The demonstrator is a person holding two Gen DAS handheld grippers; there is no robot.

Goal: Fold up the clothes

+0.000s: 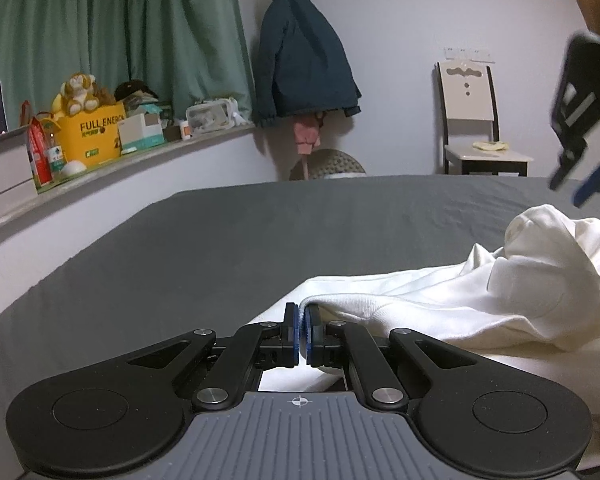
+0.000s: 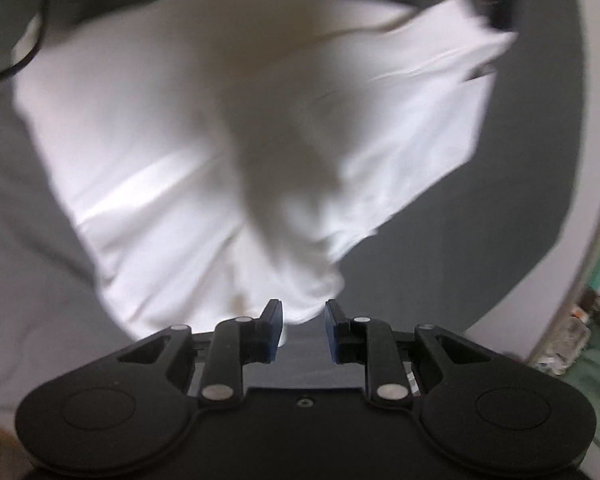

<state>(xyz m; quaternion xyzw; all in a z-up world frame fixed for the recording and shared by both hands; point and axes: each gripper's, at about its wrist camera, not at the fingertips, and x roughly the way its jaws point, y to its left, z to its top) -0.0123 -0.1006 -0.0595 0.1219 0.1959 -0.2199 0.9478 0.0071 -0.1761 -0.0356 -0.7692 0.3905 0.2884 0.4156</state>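
A white garment (image 1: 480, 292) lies rumpled on the grey bed sheet (image 1: 220, 240). My left gripper (image 1: 302, 320) is shut on a folded edge of the garment, low over the bed. My right gripper (image 1: 580, 188) hangs in the air above the garment at the far right, jaws apart. In the right wrist view, which is blurred, my right gripper (image 2: 303, 320) is open and empty, looking down on the white garment (image 2: 220, 140) spread over the sheet (image 2: 440, 280).
A ledge (image 1: 140, 160) with a yellow box, a plush toy and other clutter runs along the left. A dark jacket (image 1: 300, 60) hangs on the wall. A chair (image 1: 476, 128) stands behind the bed. A green curtain (image 1: 120, 28) is at the left.
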